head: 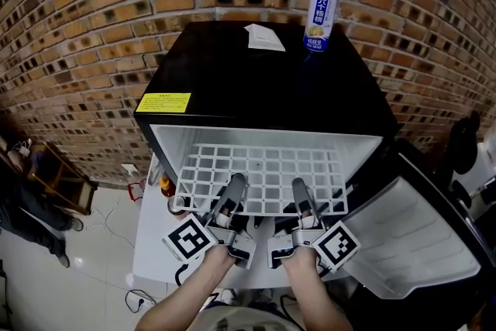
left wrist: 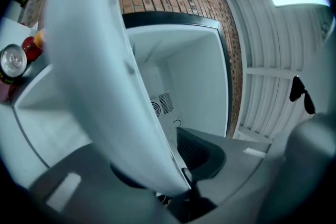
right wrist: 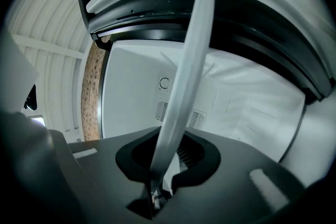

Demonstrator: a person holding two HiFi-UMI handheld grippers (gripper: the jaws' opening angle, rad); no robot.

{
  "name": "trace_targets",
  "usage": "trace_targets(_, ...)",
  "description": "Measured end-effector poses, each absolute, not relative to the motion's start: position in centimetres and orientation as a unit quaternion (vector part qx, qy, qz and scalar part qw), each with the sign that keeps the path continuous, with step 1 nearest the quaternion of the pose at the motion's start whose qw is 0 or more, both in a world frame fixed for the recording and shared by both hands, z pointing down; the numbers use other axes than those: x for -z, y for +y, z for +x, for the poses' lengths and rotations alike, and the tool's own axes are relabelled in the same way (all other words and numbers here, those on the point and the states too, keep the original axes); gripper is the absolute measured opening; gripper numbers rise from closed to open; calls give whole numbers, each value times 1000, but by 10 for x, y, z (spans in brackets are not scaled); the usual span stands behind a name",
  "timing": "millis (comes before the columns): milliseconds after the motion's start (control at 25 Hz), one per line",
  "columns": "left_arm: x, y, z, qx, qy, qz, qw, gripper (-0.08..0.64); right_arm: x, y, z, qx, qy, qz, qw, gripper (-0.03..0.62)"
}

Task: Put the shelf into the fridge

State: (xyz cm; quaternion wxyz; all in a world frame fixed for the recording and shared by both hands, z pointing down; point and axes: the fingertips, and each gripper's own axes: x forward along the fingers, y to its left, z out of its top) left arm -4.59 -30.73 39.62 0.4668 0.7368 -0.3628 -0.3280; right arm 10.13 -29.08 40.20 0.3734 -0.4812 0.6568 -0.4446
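The white grid shelf [head: 263, 178] lies level in the mouth of the black mini fridge [head: 263, 81], its back part inside and its front edge sticking out. My left gripper [head: 235, 184] is at the front edge left of middle, and my right gripper [head: 300, 188] right of middle. In the left gripper view the shelf [left wrist: 105, 86] runs edge-on between the jaws of the left gripper [left wrist: 152, 157]; it lies against one jaw, with a gap to the other. In the right gripper view the right gripper [right wrist: 168, 157] is shut on the shelf's edge [right wrist: 184, 86].
The fridge door [head: 418, 236] hangs open at the right. On the fridge top stand a blue-and-white can [head: 319, 19] and a paper [head: 264, 37]. A bottle [head: 167, 186] and a can [head: 177, 205] stand left of the fridge on a white surface [head: 147, 244]. A brick wall is behind.
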Motion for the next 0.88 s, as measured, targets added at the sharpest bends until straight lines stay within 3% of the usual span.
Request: trace_targets(880, -384, -364, -43, 314, -374, 780, 392, 150, -399, -346, 105, 399, 666, -519, 358, 85)
